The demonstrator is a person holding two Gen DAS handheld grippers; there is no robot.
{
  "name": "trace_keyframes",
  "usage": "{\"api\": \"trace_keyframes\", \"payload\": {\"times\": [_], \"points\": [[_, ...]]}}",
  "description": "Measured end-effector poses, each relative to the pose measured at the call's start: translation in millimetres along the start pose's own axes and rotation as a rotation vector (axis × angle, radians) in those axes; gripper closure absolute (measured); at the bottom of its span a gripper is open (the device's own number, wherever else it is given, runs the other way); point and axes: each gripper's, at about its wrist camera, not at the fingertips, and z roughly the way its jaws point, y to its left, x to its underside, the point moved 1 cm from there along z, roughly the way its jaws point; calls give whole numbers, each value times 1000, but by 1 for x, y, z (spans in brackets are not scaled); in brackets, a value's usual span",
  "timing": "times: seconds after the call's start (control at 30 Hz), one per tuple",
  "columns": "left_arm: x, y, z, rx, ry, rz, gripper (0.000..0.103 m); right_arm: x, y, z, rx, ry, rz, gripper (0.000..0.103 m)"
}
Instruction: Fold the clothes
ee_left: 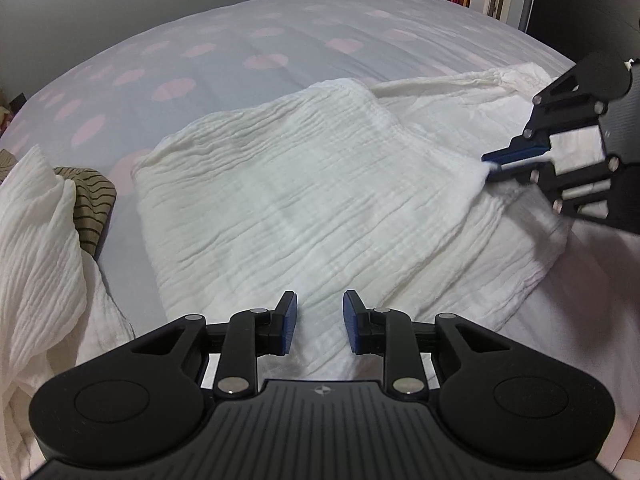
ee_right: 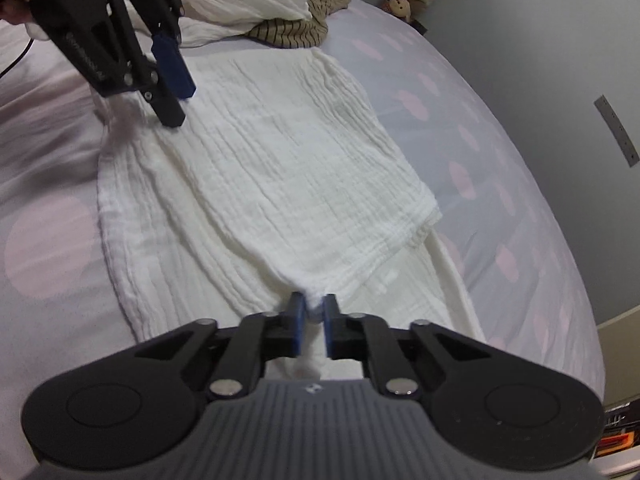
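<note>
While the far left of the bed (ee_left: 280,12) holds only a waiting heap, a crumpled white garment (ee_left: 36,232) with a brown striped garment (ee_left: 90,196) tucked behind it, the work itself sits in the middle: a white crinkled-gauze garment (ee_left: 304,192) spread flat on the grey bedcover with pink spots, one layer already laid over another so that a doubled panel lies on top. Judging by that, a first fold is down and the next one is being set up. At the near edge, the left gripper (ee_left: 320,322) hovers low above the cloth with its blue-padded jaws parted and nothing between them; in the right wrist view it hangs just over the garment's corner nearest the heap, and whether a fingertip touches the fabric I cannot tell. It seems placed there to take or pin that corner. Further right, the right gripper (ee_right: 313,322) has its jaws pinched onto a bunched tuft of the white gauze at the folded panel's corner, lifting it slightly off the under layer, which probably keeps the edge taut and ready to be carried across. Beyond it on the right, a long narrow strip (ee_right: 456,280) of the same garment, perhaps a sleeve or strap, trails loose along the bedcover, outside the fold so far.
</note>
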Motion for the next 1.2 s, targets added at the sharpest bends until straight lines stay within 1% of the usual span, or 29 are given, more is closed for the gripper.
{"api": "trace_keyframes", "payload": {"times": [0.07, 0.13, 0.23, 0.4, 0.57, 0.67, 0.7, 0.73, 0.83, 0.9, 0.97, 1.03, 1.1, 1.2], "points": [[-1, 1, -2, -5, -9, 1, 80, -3, -5, -7, 10, -10, 8, 97], [-2, 5, -7, 2, -30, -22, 80, -4, -10, -15, 23, -11, 15, 97], [-3, 16, -11, 28, -51, -85, 80, 4, -15, -23, -5, 21, 36, 98], [-1, 18, -1, 14, -6, -83, 80, 21, 5, -10, -63, 96, 38, 98], [0, 19, 9, 6, 35, -82, 80, 16, 2, 3, -72, 127, 80, 96], [0, 19, 11, 1, 42, -80, 80, 12, -6, -6, -74, 118, 109, 84], [0, 19, 11, -1, 42, -78, 80, 13, -11, -10, -72, 113, 136, 78], [0, 18, 11, -3, 41, -77, 80, 14, -17, -15, -70, 108, 164, 74], [-1, 21, 7, -2, 24, -100, 80, 27, -34, -27, -40, 108, 267, 72], [-3, 25, 6, -6, 15, -137, 80, 41, -51, -32, -29, 114, 403, 70], [-5, 30, 4, -32, 4, -162, 80, 55, -69, -32, -55, 114, 568, 69], [-6, 35, 2, -61, -11, -189, 80, 62, -80, -29, -97, 97, 699, 59], [-8, 39, 1, -78, -28, -213, 80, 65, -89, -23, -151, 76, 812, 55], [-9, 44, 1, -117, -39, -231, 80, 54, -93, -7, -184, 54, 878, 55]]}}
